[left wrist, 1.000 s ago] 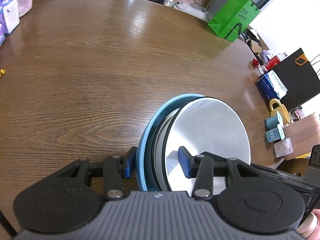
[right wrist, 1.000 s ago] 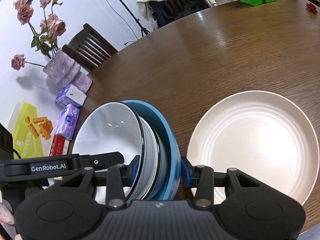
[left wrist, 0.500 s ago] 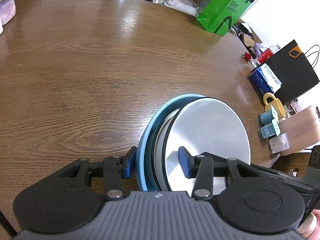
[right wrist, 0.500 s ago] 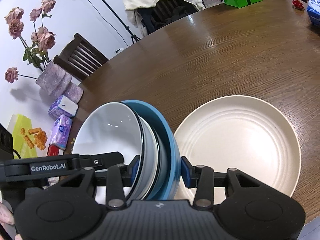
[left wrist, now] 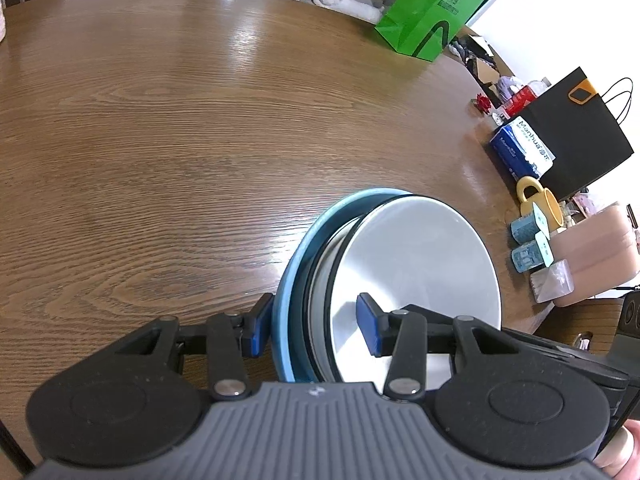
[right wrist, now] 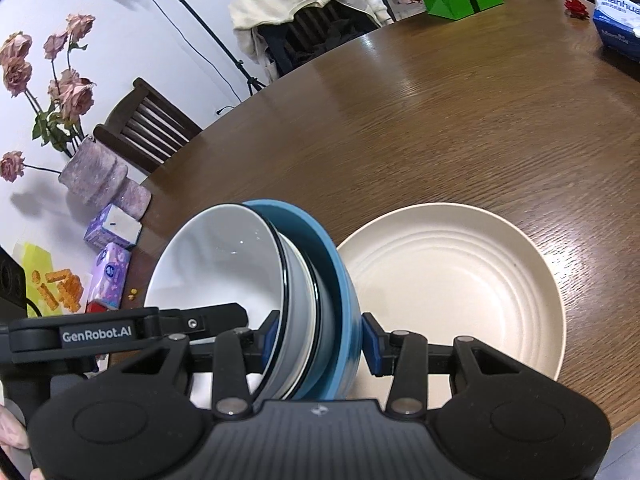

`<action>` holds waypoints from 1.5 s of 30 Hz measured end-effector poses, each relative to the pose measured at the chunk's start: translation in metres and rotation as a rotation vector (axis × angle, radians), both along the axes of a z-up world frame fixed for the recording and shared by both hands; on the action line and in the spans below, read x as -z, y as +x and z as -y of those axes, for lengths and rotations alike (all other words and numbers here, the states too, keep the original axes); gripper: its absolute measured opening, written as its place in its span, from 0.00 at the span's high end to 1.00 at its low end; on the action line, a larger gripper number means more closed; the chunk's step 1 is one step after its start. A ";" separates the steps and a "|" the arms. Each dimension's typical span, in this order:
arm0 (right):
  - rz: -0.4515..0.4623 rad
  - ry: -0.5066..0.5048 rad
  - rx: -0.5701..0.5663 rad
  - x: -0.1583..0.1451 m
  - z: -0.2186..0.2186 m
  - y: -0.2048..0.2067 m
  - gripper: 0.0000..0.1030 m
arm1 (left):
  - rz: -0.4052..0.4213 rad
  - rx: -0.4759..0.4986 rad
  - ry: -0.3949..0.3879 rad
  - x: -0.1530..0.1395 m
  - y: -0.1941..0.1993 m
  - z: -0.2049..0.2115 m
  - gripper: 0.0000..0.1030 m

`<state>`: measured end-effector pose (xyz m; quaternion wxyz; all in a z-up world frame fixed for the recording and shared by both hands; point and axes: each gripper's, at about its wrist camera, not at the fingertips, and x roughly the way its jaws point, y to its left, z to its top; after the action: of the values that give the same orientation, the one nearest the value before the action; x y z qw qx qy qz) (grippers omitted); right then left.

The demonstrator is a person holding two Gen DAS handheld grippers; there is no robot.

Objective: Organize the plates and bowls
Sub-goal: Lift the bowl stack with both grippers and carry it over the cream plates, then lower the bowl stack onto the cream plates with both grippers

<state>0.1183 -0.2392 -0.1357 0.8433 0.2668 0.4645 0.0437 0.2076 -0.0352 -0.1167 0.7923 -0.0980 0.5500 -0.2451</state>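
We grip the stack of bowls (right wrist: 288,300) with both the left claw (left wrist: 312,330) and right claw (right wrist: 318,338), cream plate (right wrist: 460,292) lower right.

A nested stack of bowls (right wrist: 296,292) stands tipped on edge between the blue pads of both grippers. The outermost is a blue bowl (left wrist: 296,264) with a thick matte rim; inside it sit pale grey-white bowls with thin black rims, the innermost white bowl (left wrist: 416,264) showing its smooth glossy hollow. The left gripper (left wrist: 310,330) clasps one side of the stack's rims, the right gripper (right wrist: 320,338) the opposite side. Just right of the right gripper's fingers, a wide cream plate (right wrist: 456,288) with concentric ridges lies flat on the wooden surface (left wrist: 180,128), partly hidden behind the blue bowl.
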 end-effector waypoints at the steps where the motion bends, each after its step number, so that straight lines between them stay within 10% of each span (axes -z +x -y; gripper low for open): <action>1: 0.000 -0.001 0.003 0.000 0.002 0.000 0.60 | 0.000 0.003 -0.001 0.001 0.001 0.002 0.57; 45: -0.076 -0.020 0.026 0.026 0.073 -0.009 0.60 | -0.074 0.028 -0.014 0.035 0.002 0.075 0.57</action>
<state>0.1098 -0.3118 -0.1622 0.8283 0.2657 0.4929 0.0178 0.2100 -0.1101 -0.1520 0.7672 -0.1048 0.5787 -0.2561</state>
